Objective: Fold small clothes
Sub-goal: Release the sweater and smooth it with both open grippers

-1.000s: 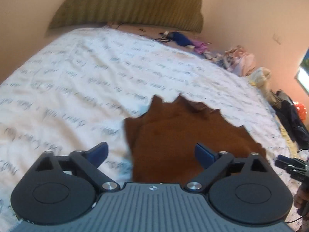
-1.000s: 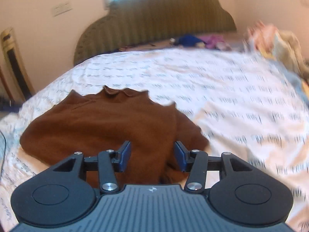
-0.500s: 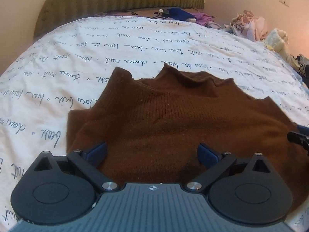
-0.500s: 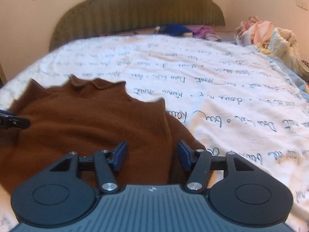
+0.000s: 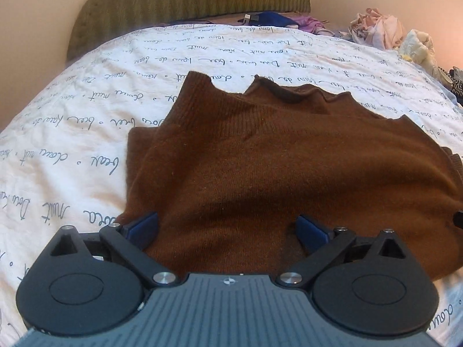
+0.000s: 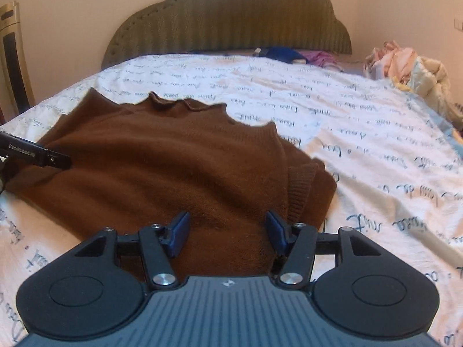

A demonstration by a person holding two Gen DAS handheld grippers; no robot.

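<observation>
A brown knitted sweater [image 5: 275, 159] lies spread on the bed, its collar toward the headboard and a ribbed cuff folded in at its right side [image 6: 301, 188]. My left gripper [image 5: 227, 222] hovers low over the sweater's near left edge, open wide, with fabric under the fingers but not pinched. The right gripper [image 6: 228, 222] stands open over the near right part, beside the ribbed cuff, and its pads do not press the knit. In the right wrist view the left gripper's finger [image 6: 34, 153] shows at the sweater's left edge.
The white bed sheet with dark handwriting print [image 5: 86, 115] surrounds the sweater. A green padded headboard [image 6: 231, 20] stands at the far end, with blue and purple clothes [image 6: 283, 53] below it. A pile of pale clothes [image 6: 405, 63] lies at the far right.
Both grippers have come down and closer to the sweater, which now fills more of each view. The right jaws stand a little wider than a second ago.
</observation>
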